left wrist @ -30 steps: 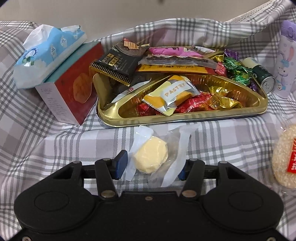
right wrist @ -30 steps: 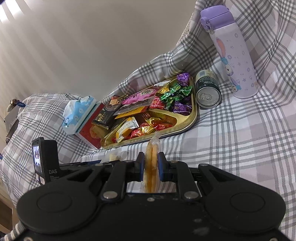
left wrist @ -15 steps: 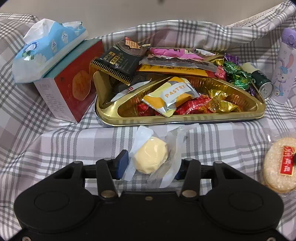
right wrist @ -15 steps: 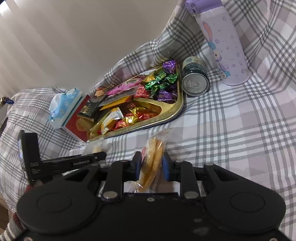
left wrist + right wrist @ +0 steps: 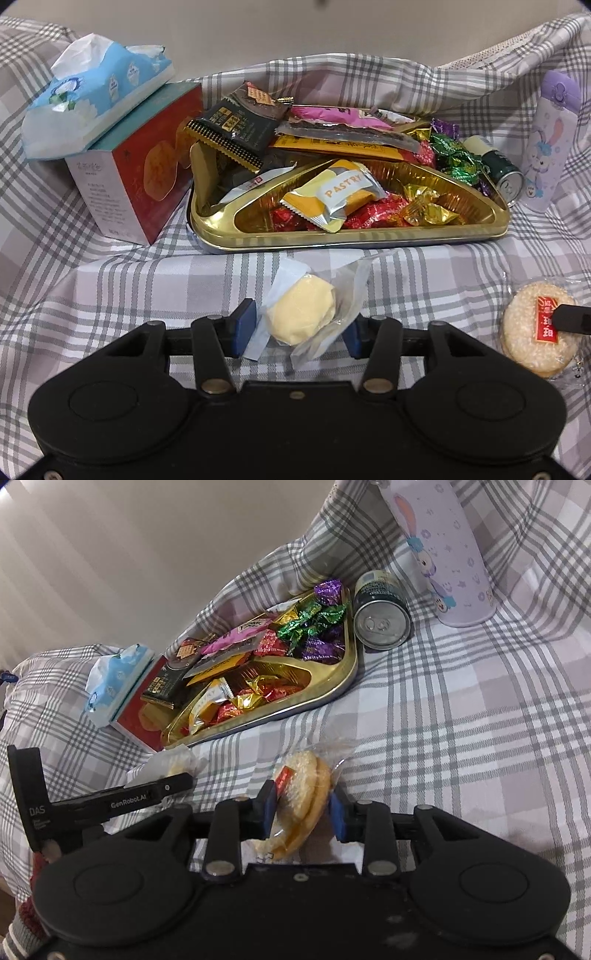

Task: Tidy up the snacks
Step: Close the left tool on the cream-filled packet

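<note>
A gold divided tray (image 5: 354,240) full of wrapped sweets sits on the checked cloth; it also shows in the right wrist view (image 5: 317,698). My left gripper (image 5: 298,332) is open around a wrapped pale yellow pastry (image 5: 301,314) lying on the cloth in front of the tray. My right gripper (image 5: 303,808) is open, its jaws on either side of a wrapped sesame rice cracker (image 5: 306,797) that leans tilted between them. The cracker also shows in the left wrist view (image 5: 539,328), with a right fingertip (image 5: 570,322) on it.
A tissue pack (image 5: 96,92) lies on a red box (image 5: 140,166) left of the tray. A dark can (image 5: 382,616) lies on its side and a purple bottle (image 5: 447,554) stands right of the tray. The left gripper's body (image 5: 110,801) shows left of my right one.
My right gripper has opened from its grip on the cracker, which has tipped over and come down toward the cloth. The left gripper has stayed open around the pastry, shifting slightly.
</note>
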`<action>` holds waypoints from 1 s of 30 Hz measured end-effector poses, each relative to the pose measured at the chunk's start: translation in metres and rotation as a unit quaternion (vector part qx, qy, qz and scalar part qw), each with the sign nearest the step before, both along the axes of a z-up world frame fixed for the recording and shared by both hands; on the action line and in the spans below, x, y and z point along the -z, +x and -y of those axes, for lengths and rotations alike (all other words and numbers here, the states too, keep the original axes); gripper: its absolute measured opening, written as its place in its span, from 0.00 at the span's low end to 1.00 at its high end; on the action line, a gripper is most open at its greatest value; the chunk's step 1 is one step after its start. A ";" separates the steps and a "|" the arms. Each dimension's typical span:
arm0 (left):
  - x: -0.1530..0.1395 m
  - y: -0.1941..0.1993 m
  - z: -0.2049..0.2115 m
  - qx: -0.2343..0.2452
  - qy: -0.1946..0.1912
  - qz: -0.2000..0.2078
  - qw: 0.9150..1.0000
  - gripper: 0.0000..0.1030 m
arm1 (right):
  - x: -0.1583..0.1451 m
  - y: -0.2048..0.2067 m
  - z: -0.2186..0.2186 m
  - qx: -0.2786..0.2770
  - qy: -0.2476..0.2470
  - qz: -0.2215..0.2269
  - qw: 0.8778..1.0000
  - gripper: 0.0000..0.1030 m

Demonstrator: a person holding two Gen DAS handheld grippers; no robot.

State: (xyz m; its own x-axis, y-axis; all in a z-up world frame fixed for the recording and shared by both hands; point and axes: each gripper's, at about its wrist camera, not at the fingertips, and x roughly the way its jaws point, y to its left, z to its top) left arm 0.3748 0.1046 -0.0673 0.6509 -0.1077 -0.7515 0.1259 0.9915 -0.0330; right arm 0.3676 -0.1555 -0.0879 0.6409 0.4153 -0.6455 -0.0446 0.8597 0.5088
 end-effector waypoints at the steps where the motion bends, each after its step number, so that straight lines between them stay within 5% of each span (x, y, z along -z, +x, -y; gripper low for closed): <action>1: 0.000 -0.001 0.002 0.003 -0.001 0.003 1.000 0.51 | 0.001 -0.001 0.001 0.001 0.002 -0.001 1.000 0.33; 8: -0.009 -0.010 0.016 0.041 -0.036 -0.002 0.999 0.47 | 0.006 -0.002 0.007 0.002 0.011 -0.010 1.000 0.36; 16: -0.002 -0.020 0.055 0.079 0.063 0.018 0.995 0.48 | 0.006 -0.004 0.003 -0.007 0.003 -0.007 1.000 0.43; 22: -0.001 -0.016 0.062 0.081 0.061 0.020 0.995 0.52 | 0.003 -0.006 -0.010 -0.023 -0.027 0.009 0.999 0.52; 30: -0.002 -0.008 0.069 0.058 0.065 0.000 0.996 0.50 | 0.005 -0.004 -0.005 -0.013 -0.007 0.006 1.000 0.52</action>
